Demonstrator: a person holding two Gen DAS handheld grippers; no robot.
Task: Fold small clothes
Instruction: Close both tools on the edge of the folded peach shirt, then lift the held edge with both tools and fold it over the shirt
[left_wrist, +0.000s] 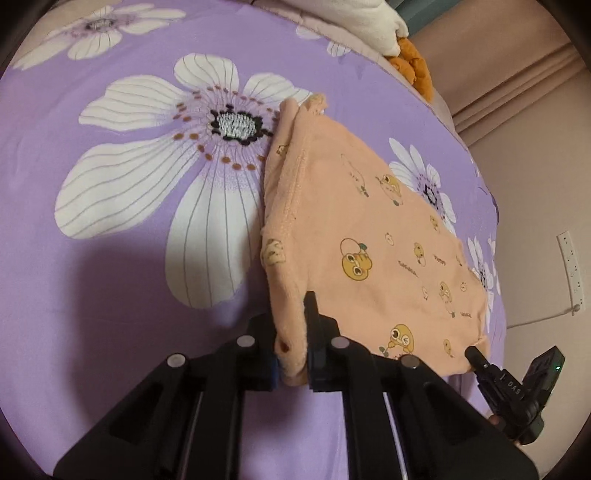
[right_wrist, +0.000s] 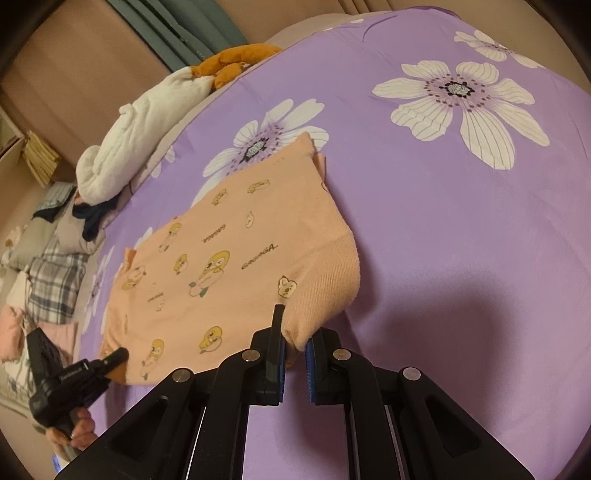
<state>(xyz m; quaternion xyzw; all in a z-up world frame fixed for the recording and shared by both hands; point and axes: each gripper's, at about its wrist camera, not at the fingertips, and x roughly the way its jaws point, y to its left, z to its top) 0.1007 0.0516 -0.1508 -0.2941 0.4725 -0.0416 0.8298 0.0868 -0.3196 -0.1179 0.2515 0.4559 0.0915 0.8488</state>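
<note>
A small peach garment (left_wrist: 369, 236) printed with cartoon ducks lies spread on a bed with a purple flowered sheet (left_wrist: 122, 258). Its two near corners are lifted off the sheet. The left gripper (left_wrist: 293, 354) grasps one bunched corner between its fingers (left_wrist: 312, 317). The right gripper (right_wrist: 294, 352) pinches the other corner, the cuff-like ribbed end, between its blue-padded fingers (right_wrist: 275, 332). Beyond the garment, at the bed's edge, sit a white plush toy (right_wrist: 136, 136) and a pile of other clothes (right_wrist: 55, 273).

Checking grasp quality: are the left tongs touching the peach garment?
Touching. The left wrist view shows the left tongs pinching a bunched corner of the peach garment between both fingers.
</note>
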